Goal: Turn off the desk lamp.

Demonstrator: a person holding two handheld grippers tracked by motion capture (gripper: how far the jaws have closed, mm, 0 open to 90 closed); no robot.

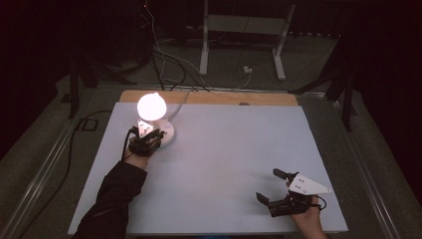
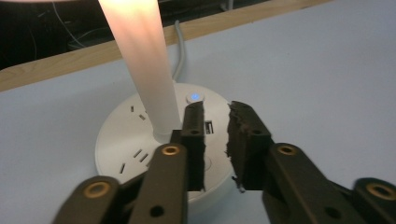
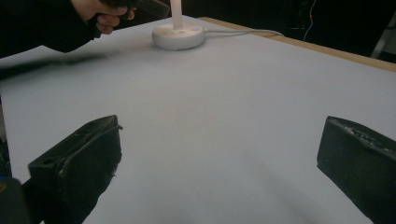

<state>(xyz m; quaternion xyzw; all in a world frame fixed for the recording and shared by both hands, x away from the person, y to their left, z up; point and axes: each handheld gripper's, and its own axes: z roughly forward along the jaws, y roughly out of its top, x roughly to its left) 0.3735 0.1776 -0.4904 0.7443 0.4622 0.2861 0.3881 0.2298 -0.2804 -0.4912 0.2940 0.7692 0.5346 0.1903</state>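
Glaring lamp head (image 1: 151, 106) (shape washed out)

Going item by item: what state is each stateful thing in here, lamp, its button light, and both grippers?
Lamp: switched on, shade glowing.
Button light on the lamp base: lit blue.
Left gripper: jaws a narrow gap apart over the base, holding nothing.
Right gripper: jaws wide open, empty.

White lamp base (image 2: 140, 140), blue-lit button (image 2: 194, 97), glowing warm-white shade (image 1: 151, 106); pale grey-blue table mat (image 1: 224, 164); wooden table edge (image 1: 214, 98); black gripper pads (image 2: 245, 140).
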